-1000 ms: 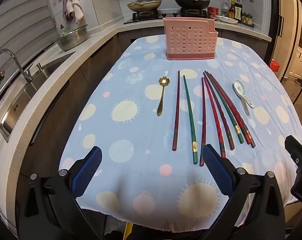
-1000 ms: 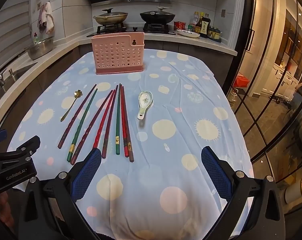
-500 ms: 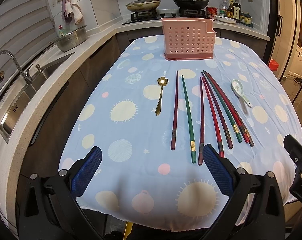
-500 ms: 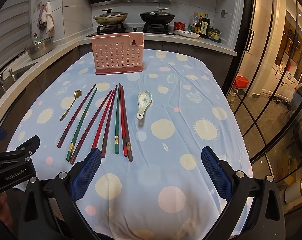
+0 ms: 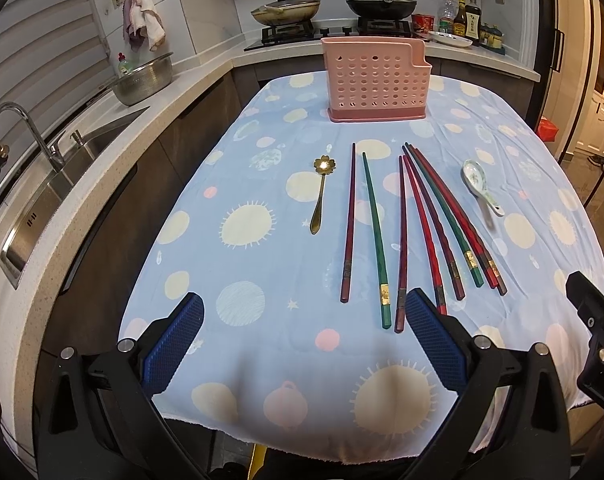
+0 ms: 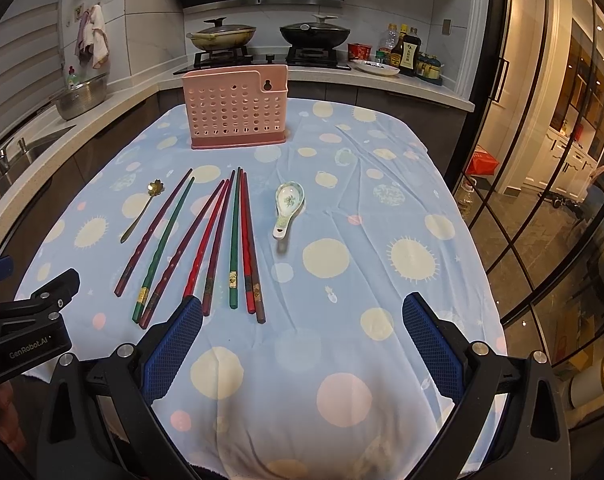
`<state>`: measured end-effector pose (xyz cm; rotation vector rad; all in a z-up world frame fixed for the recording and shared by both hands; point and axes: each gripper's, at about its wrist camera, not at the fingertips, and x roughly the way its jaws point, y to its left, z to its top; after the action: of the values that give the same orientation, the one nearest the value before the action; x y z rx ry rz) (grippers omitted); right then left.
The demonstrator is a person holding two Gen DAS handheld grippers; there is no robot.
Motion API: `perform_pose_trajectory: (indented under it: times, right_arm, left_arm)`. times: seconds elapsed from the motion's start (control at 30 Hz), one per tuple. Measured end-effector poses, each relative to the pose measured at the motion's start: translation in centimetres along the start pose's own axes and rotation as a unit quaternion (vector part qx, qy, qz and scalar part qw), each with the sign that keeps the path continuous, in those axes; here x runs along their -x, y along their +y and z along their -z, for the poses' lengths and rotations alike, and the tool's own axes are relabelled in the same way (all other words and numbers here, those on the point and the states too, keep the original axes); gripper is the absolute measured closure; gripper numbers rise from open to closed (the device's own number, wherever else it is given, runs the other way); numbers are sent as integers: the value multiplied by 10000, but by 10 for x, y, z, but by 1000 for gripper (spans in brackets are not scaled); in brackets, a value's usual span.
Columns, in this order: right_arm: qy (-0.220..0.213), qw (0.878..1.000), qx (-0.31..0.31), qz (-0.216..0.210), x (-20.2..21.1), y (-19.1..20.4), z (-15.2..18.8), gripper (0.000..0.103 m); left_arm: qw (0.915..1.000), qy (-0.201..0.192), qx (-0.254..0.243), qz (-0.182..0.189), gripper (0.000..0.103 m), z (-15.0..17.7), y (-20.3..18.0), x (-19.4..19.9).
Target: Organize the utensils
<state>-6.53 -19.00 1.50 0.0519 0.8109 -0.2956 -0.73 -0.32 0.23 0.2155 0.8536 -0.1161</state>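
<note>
I hold the left claw (image 5: 302,344) spread wide and empty at the near edge of the counter (image 5: 261,360); the gold spoon (image 5: 321,196) lies leftmost, then the chopsticks (image 5: 414,224) fanned with tips toward the pink holder (image 5: 376,80), then the ceramic spoon (image 6: 287,204) bowl-up; I judge they are laid out for picking one at a time; the holder stands upright at the far end, empty as far as I see; the right claw (image 6: 302,344) is likewise apart, carrying nothing; no sorting begun.
</note>
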Motion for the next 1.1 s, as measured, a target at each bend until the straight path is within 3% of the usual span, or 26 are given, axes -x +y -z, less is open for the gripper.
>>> perform_pose_trajectory:
  times: [1.1]
  right_arm:
    - [1,10000,5,-43,-2,-2,0,7]
  left_arm:
    - [10000,32,-30,-8,7,-4,-2,-1]
